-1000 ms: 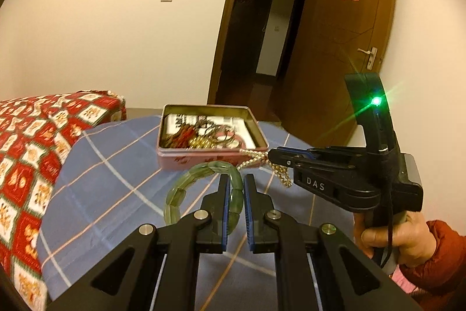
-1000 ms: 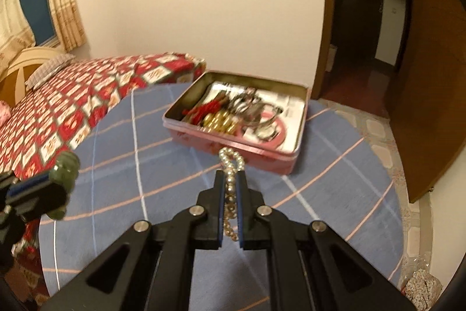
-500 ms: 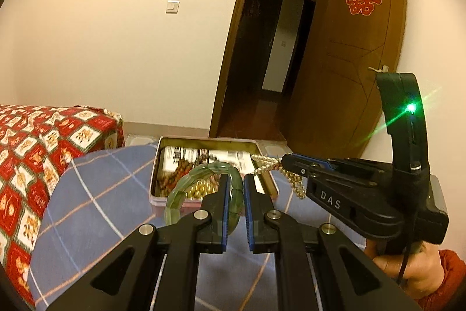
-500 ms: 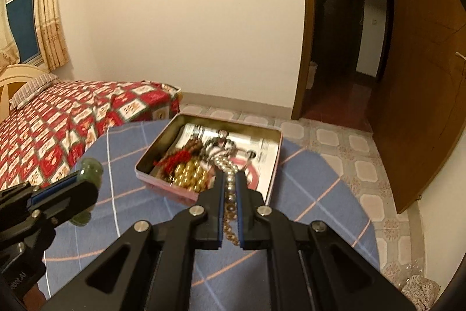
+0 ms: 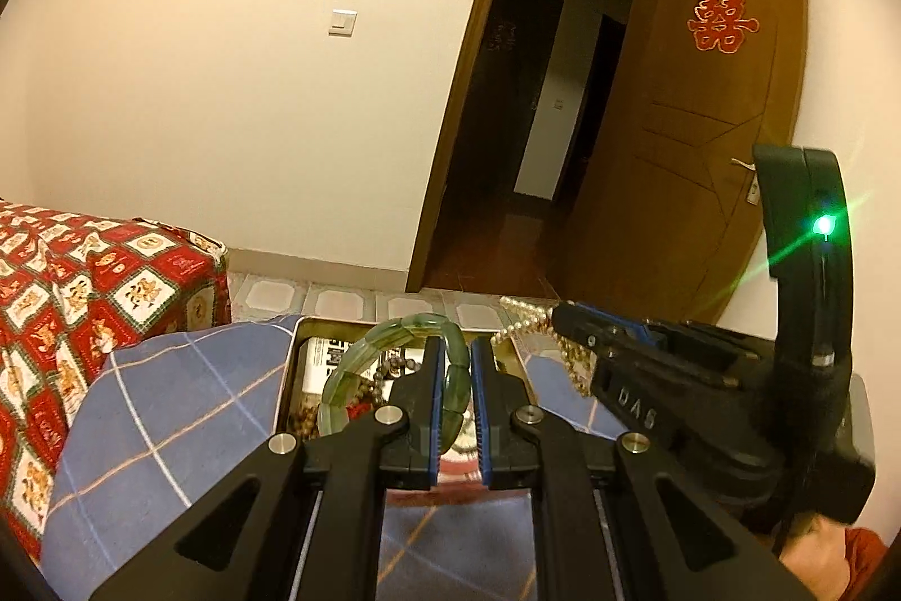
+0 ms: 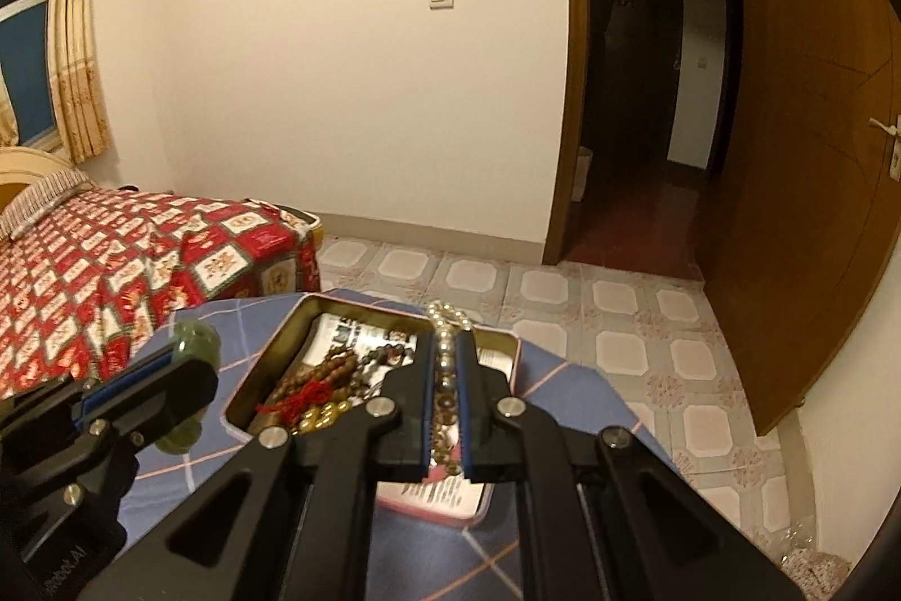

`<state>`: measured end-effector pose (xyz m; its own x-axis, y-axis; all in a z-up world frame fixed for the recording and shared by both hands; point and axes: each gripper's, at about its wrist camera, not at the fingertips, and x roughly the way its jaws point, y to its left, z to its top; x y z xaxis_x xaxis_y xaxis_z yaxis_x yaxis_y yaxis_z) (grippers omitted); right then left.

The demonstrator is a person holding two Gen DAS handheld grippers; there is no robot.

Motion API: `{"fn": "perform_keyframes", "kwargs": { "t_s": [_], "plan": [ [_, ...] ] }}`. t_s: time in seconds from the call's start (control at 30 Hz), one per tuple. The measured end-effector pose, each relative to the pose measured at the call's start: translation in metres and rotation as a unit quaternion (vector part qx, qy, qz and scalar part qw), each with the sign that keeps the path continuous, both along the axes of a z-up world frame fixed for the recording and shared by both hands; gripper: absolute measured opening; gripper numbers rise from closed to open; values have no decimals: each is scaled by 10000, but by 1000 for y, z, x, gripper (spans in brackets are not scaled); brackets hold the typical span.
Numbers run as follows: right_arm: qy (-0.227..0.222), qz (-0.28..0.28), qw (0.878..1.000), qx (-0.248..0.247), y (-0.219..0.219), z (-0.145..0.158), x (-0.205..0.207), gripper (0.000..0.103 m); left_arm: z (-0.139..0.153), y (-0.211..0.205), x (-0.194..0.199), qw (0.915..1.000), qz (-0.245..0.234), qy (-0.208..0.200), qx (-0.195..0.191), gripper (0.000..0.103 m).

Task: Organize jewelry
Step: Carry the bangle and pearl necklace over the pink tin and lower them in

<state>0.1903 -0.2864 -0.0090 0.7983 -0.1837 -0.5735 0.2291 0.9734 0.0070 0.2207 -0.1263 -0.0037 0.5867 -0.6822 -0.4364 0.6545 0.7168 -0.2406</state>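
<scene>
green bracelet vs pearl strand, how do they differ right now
The green bracelet is a ring of chunky translucent green segments; the pearl strand is a limp string of small pale round beads. The left gripper holds the bracelet, the right gripper holds the strand. Both are clamped between shut fingers and held over the open tin.

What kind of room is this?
Most likely a bedroom in a home: there is a bed with a red patterned cover, a curtained window, and an open wooden door leading to a dark hallway.
</scene>
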Motion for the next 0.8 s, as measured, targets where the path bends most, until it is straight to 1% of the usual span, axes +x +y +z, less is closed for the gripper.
{"fn": "perform_keyframes", "kwargs": {
  "t_s": [0.17, 0.33, 0.57, 0.8],
  "plan": [
    [144, -143, 9997, 124, -13, -15, 16, 9, -13, -19, 17, 9997, 69, -45, 238, 9],
    [256, -237, 9994, 84, -19, -27, 29, 9, -31, -32, 33, 9990, 78, 51, 433, 9],
    [417, -310, 9986, 55, -24, -44, 45, 9, -49, -42, 51, 9982, 101, 247, 536, 9],
    [627, -347, 9974, 47, -27, -63, 55, 9, -65, -52, 60, 9967, 154, 392, 696, 9]
  ]
}}
